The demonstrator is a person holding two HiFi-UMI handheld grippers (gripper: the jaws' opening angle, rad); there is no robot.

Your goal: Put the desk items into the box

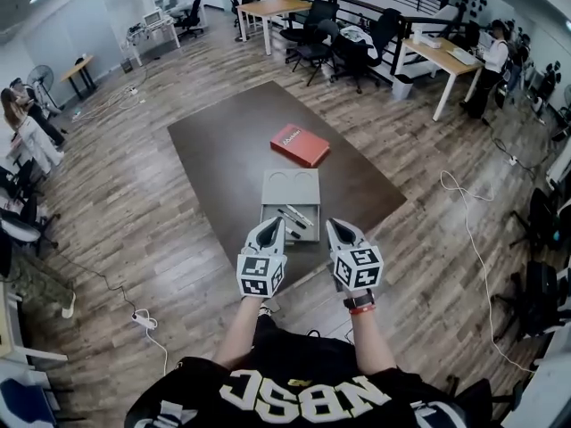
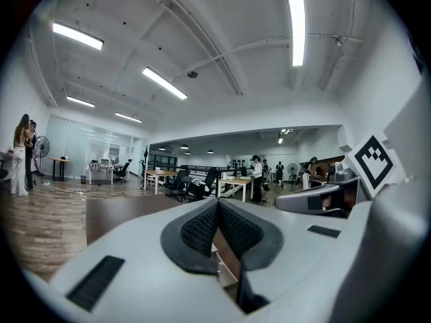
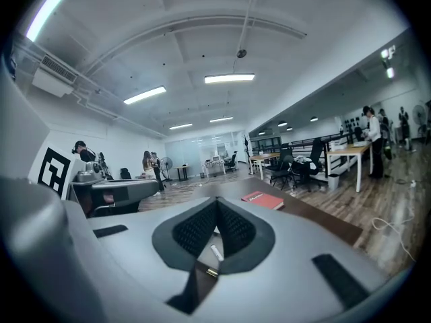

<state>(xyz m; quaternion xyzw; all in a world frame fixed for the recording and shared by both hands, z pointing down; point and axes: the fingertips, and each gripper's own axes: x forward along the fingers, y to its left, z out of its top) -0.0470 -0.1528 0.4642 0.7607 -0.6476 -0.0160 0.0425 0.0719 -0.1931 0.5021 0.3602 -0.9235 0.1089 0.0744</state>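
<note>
A grey box (image 1: 290, 188) lies on the dark brown table (image 1: 223, 150), with several pens (image 1: 295, 216) resting in its near compartment. Beyond it is a red book (image 1: 300, 144), which also shows as the red book (image 3: 263, 200) in the right gripper view. My left gripper (image 1: 276, 227) hovers at the box's near left corner, jaws shut with nothing between them. My right gripper (image 1: 335, 229) hangs just right of the box's near end, likewise shut and empty. Through the gap below its pads I see a white pen (image 3: 215, 252).
The table's near edge (image 1: 303, 279) lies right under both grippers. Wooden floor surrounds the table, with a white cable (image 1: 473, 230) on the right. Desks and office chairs (image 1: 330, 38) stand far behind, and people stand at the left and right edges.
</note>
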